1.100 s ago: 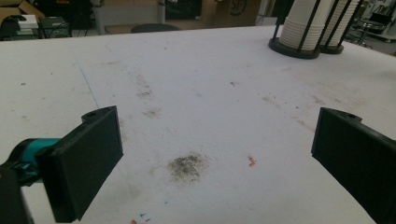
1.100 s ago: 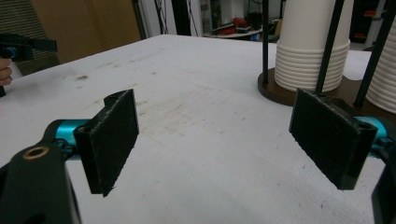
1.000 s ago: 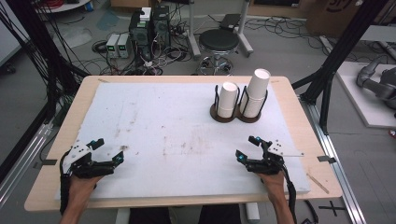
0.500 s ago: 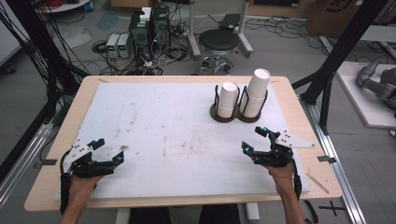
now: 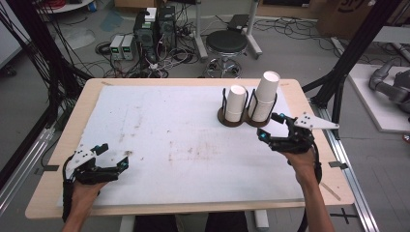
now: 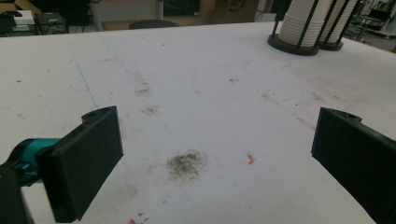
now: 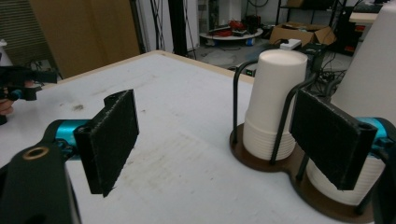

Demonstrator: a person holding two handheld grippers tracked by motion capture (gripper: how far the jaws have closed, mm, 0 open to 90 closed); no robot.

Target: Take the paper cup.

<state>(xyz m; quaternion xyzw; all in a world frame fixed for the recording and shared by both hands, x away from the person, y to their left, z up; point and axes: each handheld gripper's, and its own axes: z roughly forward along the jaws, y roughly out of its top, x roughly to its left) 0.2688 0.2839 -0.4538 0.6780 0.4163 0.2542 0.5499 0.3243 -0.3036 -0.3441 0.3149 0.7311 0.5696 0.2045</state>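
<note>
Across the whole work area we list first the pale wooden counter (image 5: 309, 96) with its stained white sheet covering (image 5: 183, 130), which gives a plain, soft surface for the work.

Next, toward the far right of that sheet: a dark brown double-ring wire cup holder (image 5: 245, 118), its upright black rods keeping two stacks of white paper cups from toppling. The shorter stack of white paper cups (image 5: 236, 103) sits in the left ring; the taller stack of white paper cups (image 5: 265, 95) fills the right ring and rises well above the rods, so we judge its top cup the easier to lift free.

Then the right black two-jaw tongs (image 5: 271, 126), held raised just beside the holder on its near right, jaws spread wide and holding nothing. We read the wide spread as readiness to close around a cup; in the right gripper view the shorter stack (image 7: 275, 102) stands between the pads.

Last, the left black two-jaw tongs (image 5: 112, 157), low at the near left corner, well apart from the cups, jaws likewise wide and unloaded, apparently parked until needed.
</note>
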